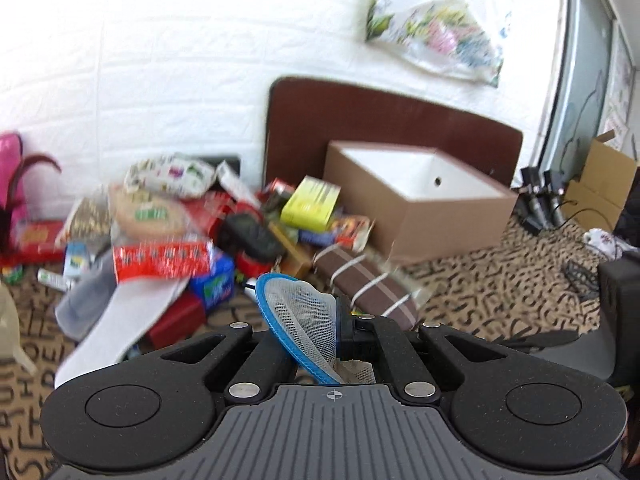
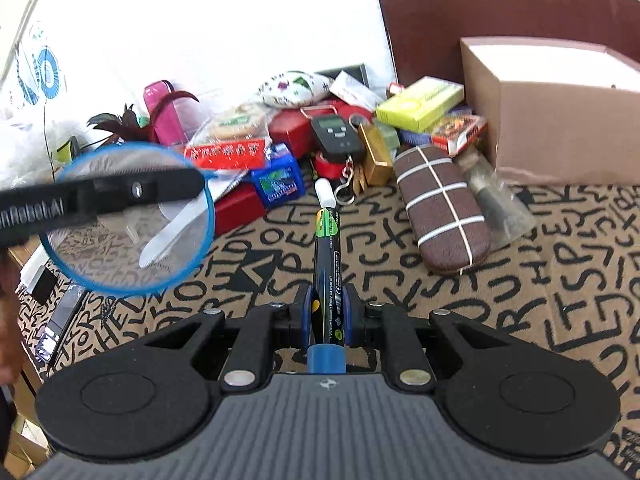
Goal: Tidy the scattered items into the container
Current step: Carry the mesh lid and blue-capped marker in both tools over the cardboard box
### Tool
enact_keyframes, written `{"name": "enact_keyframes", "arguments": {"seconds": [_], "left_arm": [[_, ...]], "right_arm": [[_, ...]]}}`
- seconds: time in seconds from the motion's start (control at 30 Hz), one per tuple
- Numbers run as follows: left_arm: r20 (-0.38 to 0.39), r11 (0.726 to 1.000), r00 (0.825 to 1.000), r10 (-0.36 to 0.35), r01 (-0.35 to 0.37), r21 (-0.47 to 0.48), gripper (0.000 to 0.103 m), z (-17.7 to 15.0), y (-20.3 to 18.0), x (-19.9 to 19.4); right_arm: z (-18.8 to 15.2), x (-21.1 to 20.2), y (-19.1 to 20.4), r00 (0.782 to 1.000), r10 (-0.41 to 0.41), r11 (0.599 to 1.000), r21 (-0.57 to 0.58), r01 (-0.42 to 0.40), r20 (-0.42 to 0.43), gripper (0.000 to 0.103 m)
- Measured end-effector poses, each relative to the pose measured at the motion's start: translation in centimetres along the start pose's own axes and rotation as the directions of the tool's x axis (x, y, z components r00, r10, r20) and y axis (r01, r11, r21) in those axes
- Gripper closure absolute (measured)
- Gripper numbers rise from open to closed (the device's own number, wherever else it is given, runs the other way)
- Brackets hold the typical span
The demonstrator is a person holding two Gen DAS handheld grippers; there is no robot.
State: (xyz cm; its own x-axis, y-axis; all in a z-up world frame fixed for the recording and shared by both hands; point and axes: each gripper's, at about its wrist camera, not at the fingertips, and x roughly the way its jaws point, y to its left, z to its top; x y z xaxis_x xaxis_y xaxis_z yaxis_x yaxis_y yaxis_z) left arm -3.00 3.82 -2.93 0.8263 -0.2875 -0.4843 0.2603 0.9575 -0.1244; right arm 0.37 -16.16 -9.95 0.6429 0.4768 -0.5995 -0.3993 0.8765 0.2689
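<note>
My left gripper (image 1: 320, 332) is shut on a blue-rimmed mesh net (image 1: 298, 320) and holds it above the floor; the same net (image 2: 132, 220) and the left gripper's finger (image 2: 104, 196) show at the left of the right wrist view. My right gripper (image 2: 328, 312) is shut on a black and green marker pen (image 2: 328, 248) with a white cap, pointing at the pile. The brown cardboard box (image 1: 420, 216) with a white inside stands open at the right of the pile; it also shows in the right wrist view (image 2: 560, 120).
A pile of scattered items lies against the white wall: a brown striped case (image 2: 440, 208), a yellow-green box (image 2: 420, 104), a black digital scale (image 2: 338, 136), a blue packet (image 2: 278, 180), red boxes, a pink bottle (image 2: 164, 112). A brown board (image 1: 380, 120) leans behind the box.
</note>
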Motion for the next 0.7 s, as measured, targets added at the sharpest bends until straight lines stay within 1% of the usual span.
{"name": "enact_keyframes", "arguments": {"seconds": [0.2,0.33,0.47,0.53,0.7], "left_arm": [[0.050,0.998,0.998,-0.028,0.025,0.054,0.103,3.0,-1.3,-0.2],[0.095,0.993,0.994,-0.061,0.051,0.106,0.103,5.3,-3.0,0.0],[0.128,0.986,0.985,-0.119,0.103,0.132,0.103,8.1,-4.6,0.9],[0.149,0.981,0.980,-0.129,0.104,0.165,0.103,9.4,-5.7,1.6],[0.163,0.967,0.976,-0.144,0.104,0.231,0.103,12.1,-8.2,4.4]], "right_arm": [[1.3,-1.8,-0.7,0.998,-0.013,1.000,-0.005,0.013,0.062,0.085],[2.7,-3.3,-1.7,0.993,-0.042,0.999,-0.013,0.043,0.112,0.085],[4.7,-4.9,-3.5,0.982,-0.081,0.996,-0.014,0.085,0.169,0.085],[6.0,-5.7,-4.5,0.975,-0.102,0.994,-0.010,0.106,0.198,0.085],[9.4,-7.2,-8.0,0.955,-0.158,0.987,0.039,0.153,0.252,0.085]]}}
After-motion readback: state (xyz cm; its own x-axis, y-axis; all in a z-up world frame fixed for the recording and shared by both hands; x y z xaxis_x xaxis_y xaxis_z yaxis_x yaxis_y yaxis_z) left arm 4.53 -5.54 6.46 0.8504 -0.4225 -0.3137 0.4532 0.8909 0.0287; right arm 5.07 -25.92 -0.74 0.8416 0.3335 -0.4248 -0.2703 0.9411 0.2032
